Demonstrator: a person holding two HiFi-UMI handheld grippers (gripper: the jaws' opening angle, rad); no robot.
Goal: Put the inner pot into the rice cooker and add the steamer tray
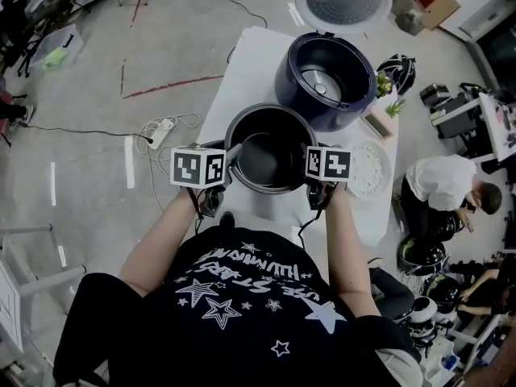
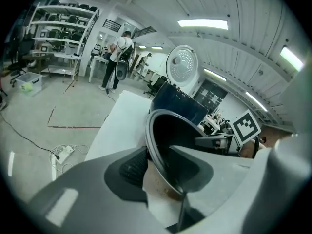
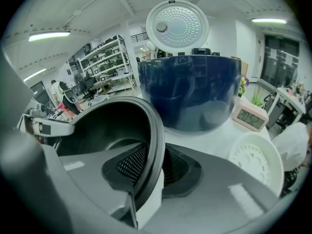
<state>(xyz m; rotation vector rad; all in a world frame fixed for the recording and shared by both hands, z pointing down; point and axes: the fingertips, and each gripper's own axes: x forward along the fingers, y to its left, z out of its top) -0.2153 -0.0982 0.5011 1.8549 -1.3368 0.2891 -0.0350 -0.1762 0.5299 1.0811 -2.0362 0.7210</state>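
The inner pot (image 1: 270,147) is being held by its rim between both tools, over the white table (image 1: 242,63) and just in front of the open rice cooker (image 1: 326,71), not inside it. In the head view the left gripper (image 1: 229,158) and the right gripper (image 1: 310,164) are being shown only from above, on opposite sides of the pot, with their marker cubes covering the jaws. What is being hidden there is being supplied by the two gripper views: in each, one jaw is lying inside the pot wall and the other outside, and the pads are being pressed onto the rim. The steamer tray (image 3: 256,162), a white perforated disc, is being shown lying flat on the table to the right of the pot, near a small digital clock (image 3: 249,117); neither is being caught by the left gripper view. Whether the pot's base is touching the table cannot be told, though it seems slightly raised.
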